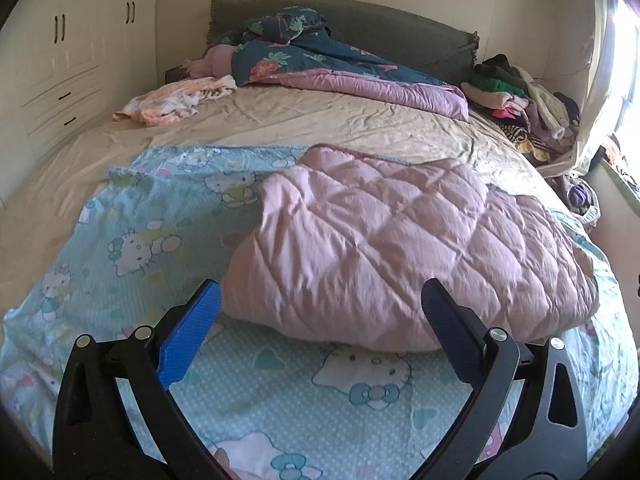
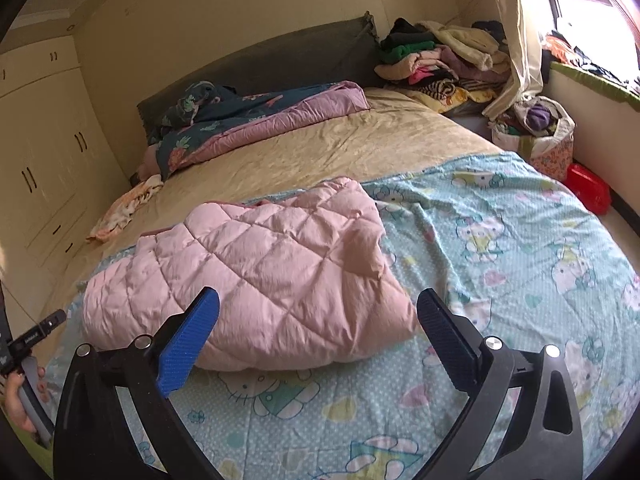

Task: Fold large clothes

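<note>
You held the left hand-held gripper (image 1: 320, 312) with its jaws wide apart and nothing between them, hovering over the near edge of the pink quilted jacket (image 1: 404, 248). Your right hand-held gripper (image 2: 318, 320) was likewise spread apart and empty, also pointed at the pink quilted jacket (image 2: 256, 268). The jacket lay bunched in a rough mound on the blue cartoon-cat blanket (image 1: 168, 232), which covered the foot end of the bed (image 1: 320, 120). Beyond the jacket, toward the headboard (image 1: 400, 32), the beige sheet was bare and creased. A dark floral quilt (image 1: 320, 52) with a mauve lining sat crumpled against the headboard, farther from you than the jacket. An orange-and-white garment (image 1: 176, 100) lay beyond the jacket and to its left, near the wardrobe (image 1: 60, 72). A pile of mixed clothes (image 2: 440, 60) sat beyond the jacket to its right, beside the curtain (image 2: 516, 40). In the right wrist view, your left hand (image 2: 20, 400) showed at the lower left edge, gripping its handle.
</note>
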Action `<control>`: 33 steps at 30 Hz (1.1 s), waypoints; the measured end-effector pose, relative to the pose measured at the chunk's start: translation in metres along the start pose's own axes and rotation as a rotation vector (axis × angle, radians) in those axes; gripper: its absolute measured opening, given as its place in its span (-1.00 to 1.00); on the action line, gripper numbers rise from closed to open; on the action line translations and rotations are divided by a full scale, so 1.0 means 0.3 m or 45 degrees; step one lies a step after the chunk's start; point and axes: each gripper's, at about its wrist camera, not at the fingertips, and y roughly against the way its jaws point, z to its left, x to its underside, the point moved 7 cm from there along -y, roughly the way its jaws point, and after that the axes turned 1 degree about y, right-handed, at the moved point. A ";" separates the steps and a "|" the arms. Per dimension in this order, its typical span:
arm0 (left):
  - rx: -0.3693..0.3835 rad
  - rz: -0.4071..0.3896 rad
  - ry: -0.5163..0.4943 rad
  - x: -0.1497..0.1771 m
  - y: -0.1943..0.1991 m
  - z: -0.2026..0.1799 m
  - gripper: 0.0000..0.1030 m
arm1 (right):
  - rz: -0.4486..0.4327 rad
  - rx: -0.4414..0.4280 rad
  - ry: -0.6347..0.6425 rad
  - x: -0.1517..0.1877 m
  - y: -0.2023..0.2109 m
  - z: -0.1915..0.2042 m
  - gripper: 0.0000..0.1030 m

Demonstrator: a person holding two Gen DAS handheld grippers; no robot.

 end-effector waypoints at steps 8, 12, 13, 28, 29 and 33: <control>-0.009 0.034 0.004 0.063 -0.005 -0.003 0.81 | 0.043 0.023 -0.055 0.069 -0.033 -0.027 0.91; -0.011 0.067 0.006 0.096 -0.031 -0.010 0.81 | 0.075 0.055 -0.075 0.104 -0.064 -0.043 0.91; -0.013 0.075 0.005 0.105 -0.041 -0.012 0.81 | 0.081 0.079 -0.073 0.113 -0.072 -0.048 0.91; 0.093 0.221 0.182 0.170 -0.159 -0.013 0.81 | 0.194 0.098 -0.246 0.174 -0.224 -0.103 0.91; 0.120 0.237 0.222 0.174 -0.170 -0.010 0.81 | 0.201 0.100 -0.268 0.174 -0.238 -0.107 0.91; 0.248 0.301 0.474 0.193 -0.235 0.031 0.81 | 0.222 0.106 -0.281 0.170 -0.287 -0.098 0.91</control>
